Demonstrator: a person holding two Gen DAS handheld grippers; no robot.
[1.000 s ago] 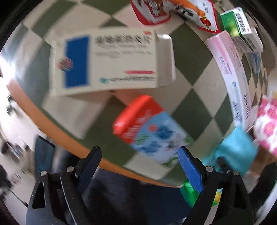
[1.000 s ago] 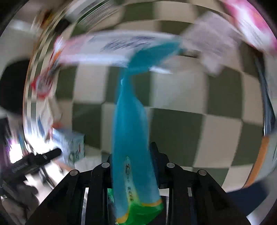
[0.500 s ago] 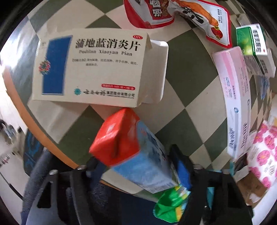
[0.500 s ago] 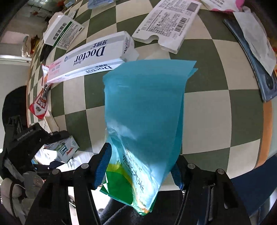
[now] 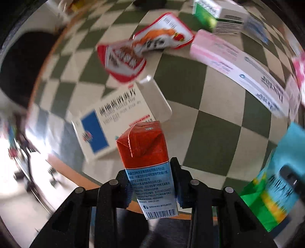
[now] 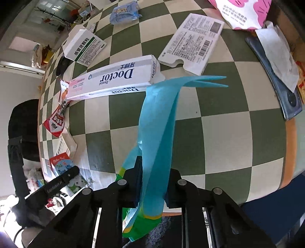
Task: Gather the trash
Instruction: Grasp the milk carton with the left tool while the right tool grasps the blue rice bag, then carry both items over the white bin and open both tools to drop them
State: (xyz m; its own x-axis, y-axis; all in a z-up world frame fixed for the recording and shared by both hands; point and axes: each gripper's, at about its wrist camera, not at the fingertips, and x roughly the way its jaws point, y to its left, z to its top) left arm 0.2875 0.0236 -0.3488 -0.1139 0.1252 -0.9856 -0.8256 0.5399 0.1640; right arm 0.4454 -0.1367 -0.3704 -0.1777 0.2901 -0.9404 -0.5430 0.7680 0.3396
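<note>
Nearest to us, our left tool [image 5: 151, 183] is clenched on a small milk carton [image 5: 147, 162] with a red top; its jaws have just been closing, and the carton now sits between them, lifted clear of the checkered worktop [image 5: 219, 133]. Our right tool [image 6: 152, 183] grips a flattened turquoise wrapper [image 6: 158, 129] with a green end; its jaws too have just been closing on it, and the wrapper's free end sticks out over the worktop. So we judge both pickups made, and the step in hand is carrying two pieces of trash away. No bin shows in either view, so the next move calls for finding one and releasing each piece over it.

Just beyond the carton lies a white medicine box [image 5: 112, 122] with a blue panel, its flap open. Farther off are red snack pouches [image 5: 141, 51], a long pink-and-white toothpaste box [image 6: 112, 80] and a green-and-white medicine box [image 6: 83, 47]. On the far right lie a flat printed box [image 6: 192, 43], a pink-flowered packet [image 6: 244, 11] and a dark phone [image 6: 276, 89] with a tissue on it. The phone is not trash, we judge. These remain to be collected, and they crowd the worktop.
</note>
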